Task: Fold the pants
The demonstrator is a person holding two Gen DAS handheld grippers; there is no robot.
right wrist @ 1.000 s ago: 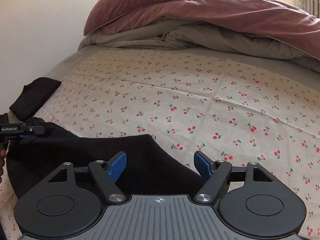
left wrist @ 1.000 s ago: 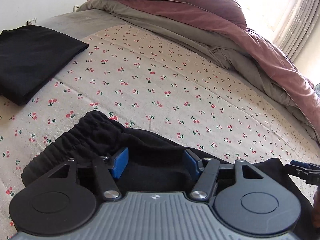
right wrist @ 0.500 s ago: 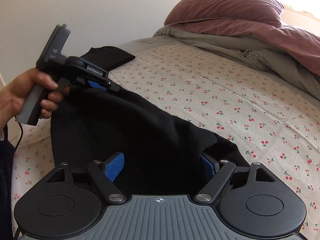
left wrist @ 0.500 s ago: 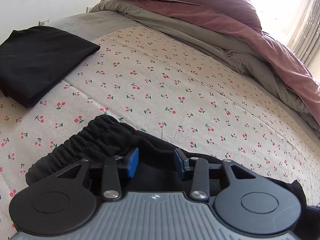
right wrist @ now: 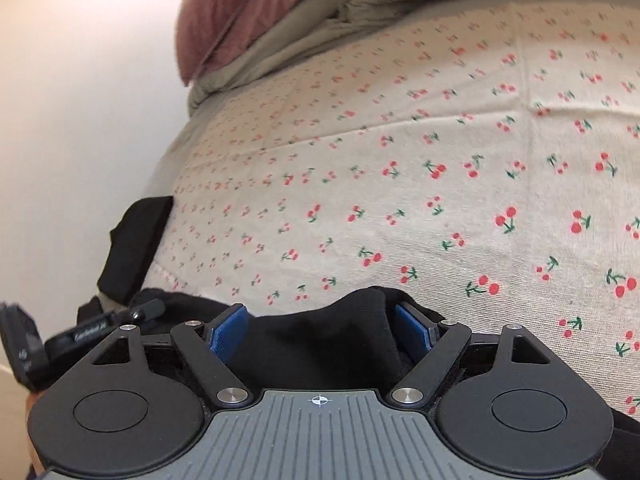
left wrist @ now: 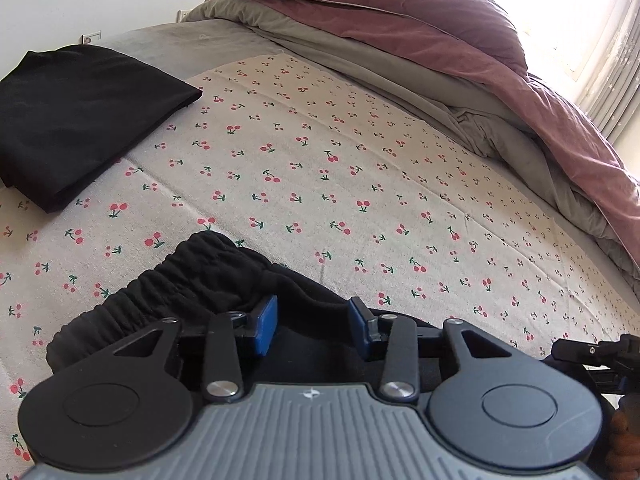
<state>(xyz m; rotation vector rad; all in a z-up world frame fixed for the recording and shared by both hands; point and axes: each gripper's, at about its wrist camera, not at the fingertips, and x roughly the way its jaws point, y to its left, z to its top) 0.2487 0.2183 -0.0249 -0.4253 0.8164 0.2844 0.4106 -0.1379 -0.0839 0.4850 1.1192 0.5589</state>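
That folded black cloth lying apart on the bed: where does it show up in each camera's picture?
Left wrist view: folded black cloth fills the upper left, on the cherry-print sheet.
Right wrist view: it is a small dark shape at the left edge.
Shared landmark: the pink duvet heaped at the bed's far end.

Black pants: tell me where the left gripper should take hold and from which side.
Grip the gathered elastic waistband of the black pants, near its raised far corner. Come from the near side, pointing down and forward as the left gripper does now. That bunched, ridged band stands proud of the cherry-print sheet, so the jaws could probably close on it.
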